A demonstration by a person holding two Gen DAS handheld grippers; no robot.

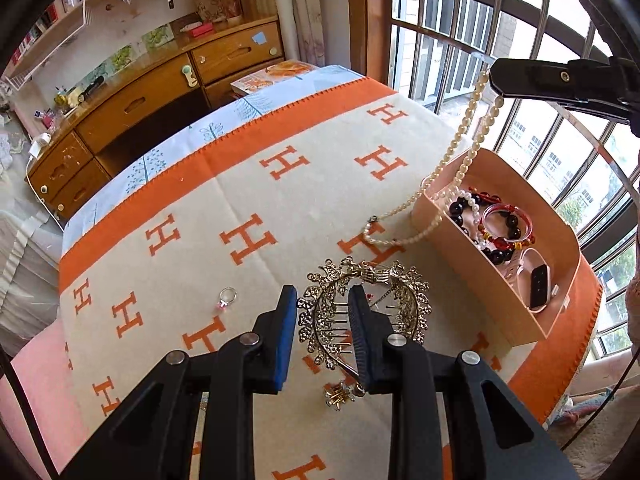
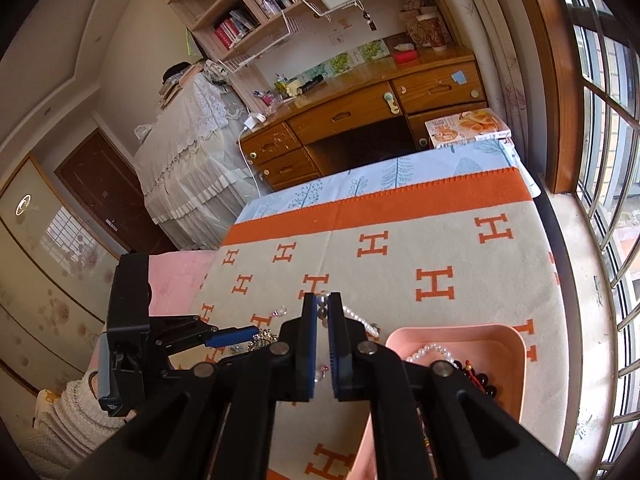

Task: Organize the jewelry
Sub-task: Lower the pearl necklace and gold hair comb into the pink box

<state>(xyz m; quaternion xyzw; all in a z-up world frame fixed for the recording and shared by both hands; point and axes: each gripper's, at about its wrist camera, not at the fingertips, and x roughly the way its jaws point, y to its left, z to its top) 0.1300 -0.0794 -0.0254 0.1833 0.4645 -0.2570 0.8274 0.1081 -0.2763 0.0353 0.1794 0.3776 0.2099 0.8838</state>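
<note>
My right gripper (image 2: 323, 312) is shut on a cream pearl necklace (image 1: 466, 126) and holds it high; the strand hangs down, partly over the pink box (image 1: 556, 248), its end trailing on the blanket. It shows in the left wrist view as a black arm (image 1: 494, 80) at the upper right. The box holds bead bracelets (image 1: 500, 220) and a watch (image 1: 538, 284). My left gripper (image 1: 322, 300) is open, low over a gold hair comb (image 1: 332, 320), its fingers straddling the comb's left side. A small pink-stone ring (image 1: 227, 296) lies left of it.
An orange and cream H-pattern blanket (image 1: 320, 184) covers the surface. A small gold clip (image 1: 340, 396) lies near my left fingers. A wooden desk (image 2: 360, 112) stands beyond the far edge, and barred windows (image 1: 520, 20) run along the right.
</note>
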